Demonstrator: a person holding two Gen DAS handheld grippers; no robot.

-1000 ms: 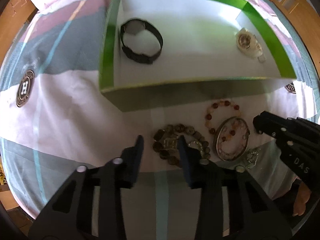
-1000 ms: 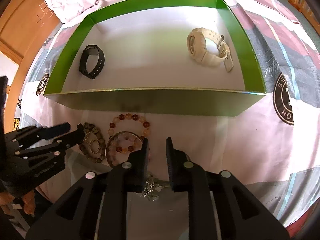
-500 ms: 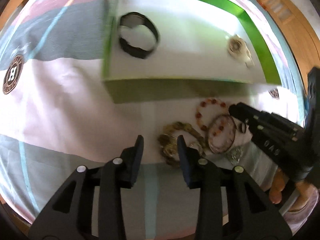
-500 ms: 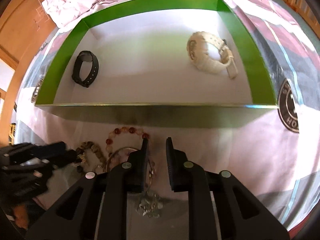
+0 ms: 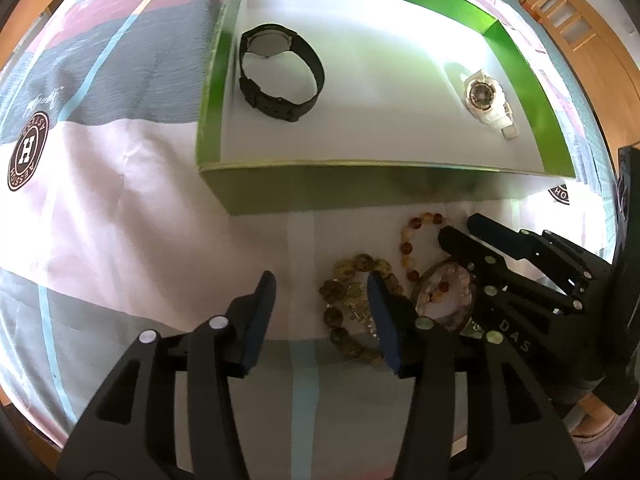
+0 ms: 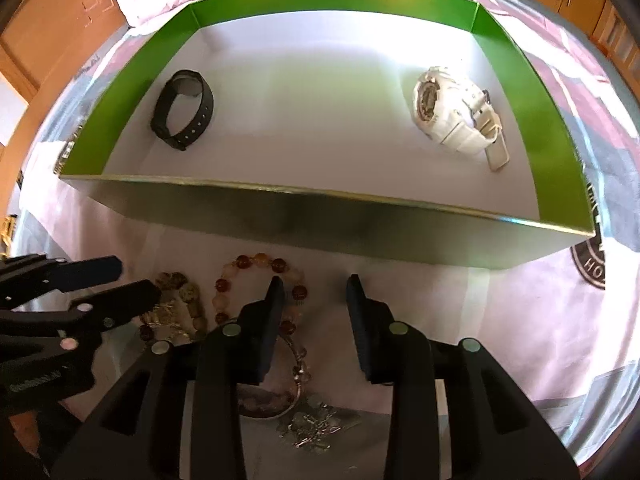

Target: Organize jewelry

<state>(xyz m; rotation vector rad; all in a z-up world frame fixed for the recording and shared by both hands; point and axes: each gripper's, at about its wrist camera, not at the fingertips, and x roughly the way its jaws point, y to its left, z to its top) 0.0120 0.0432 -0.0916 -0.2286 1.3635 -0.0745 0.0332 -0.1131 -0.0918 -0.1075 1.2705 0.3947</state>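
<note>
Two bracelets (image 6: 256, 292) beside right gripper (image 6: 316, 308)

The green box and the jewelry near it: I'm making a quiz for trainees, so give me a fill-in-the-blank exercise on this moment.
1. Inside the green box lie two watches, a black watch and a ____ one.
2. The beaded bracelets lie ____ the box, on the bedspread.
3. The number of watches in the box is ____.
4. The fingers of the left gripper and of the right gripper hold ____.

Missing words: white; outside; two; nothing
</note>
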